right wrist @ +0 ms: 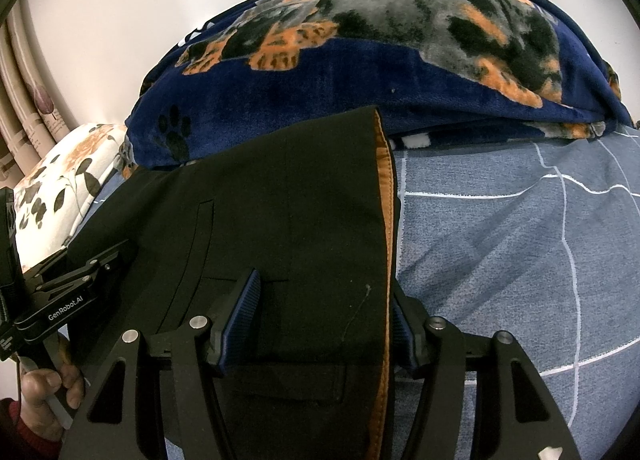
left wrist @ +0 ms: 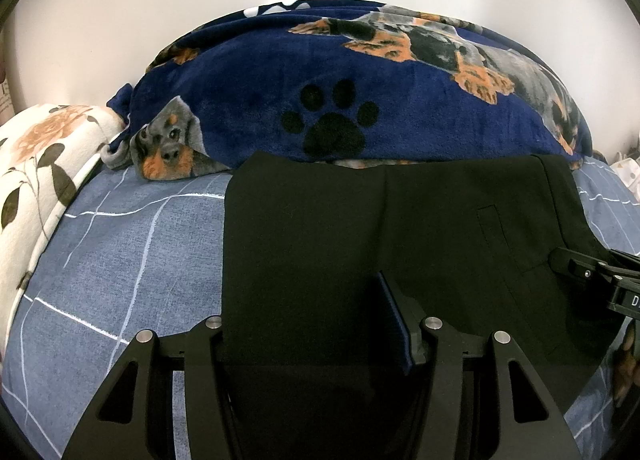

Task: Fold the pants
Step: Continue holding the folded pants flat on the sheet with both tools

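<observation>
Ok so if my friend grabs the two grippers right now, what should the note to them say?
Left gripper: straddles the left edge of the black pants; cloth between the jaws, a real pinch cannot be told.
Right gripper: straddles the waistband end with the orange lining; same doubt.
Pants: flat on the blue checked sheet, far edge against the dog-print blanket.
Done: pants look laid out smooth, possibly folded once already.
Left: finish the folding; the near part is hidden, so check it first.
</observation>
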